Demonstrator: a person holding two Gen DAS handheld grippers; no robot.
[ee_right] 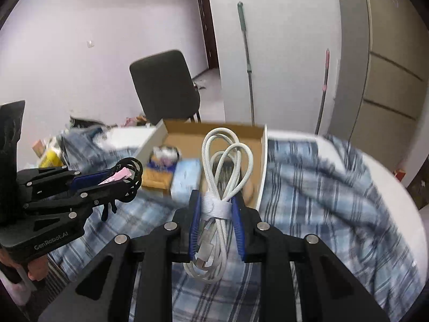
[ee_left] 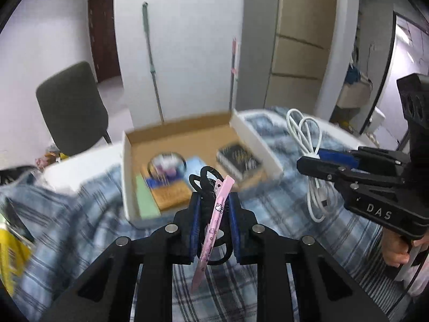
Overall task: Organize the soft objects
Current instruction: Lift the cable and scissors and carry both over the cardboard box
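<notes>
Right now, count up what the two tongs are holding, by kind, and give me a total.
Coiled white cable, in the right tongs: 1
Pink hair clip, in the left tongs: 1
Black hair tie, also in the left tongs: 1
Total: 3

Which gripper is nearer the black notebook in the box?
Hard to call, likely the left gripper, short of the box with the hair clip. The right gripper holds the cable, hiding the black notebook.

Bedcover (ee_right: 321, 187), lower frame: blue-and-white plaid. Cable (ee_right: 228, 166), centre: white. Hair clip (ee_left: 214, 214), centre: pink, small cartoon prints. Hair ties (ee_left: 203, 179): black. Box (ee_left: 171, 134), mid-frame: white outside, brown inside. Chair (ee_right: 166, 86), upper left: dark grey.
</notes>
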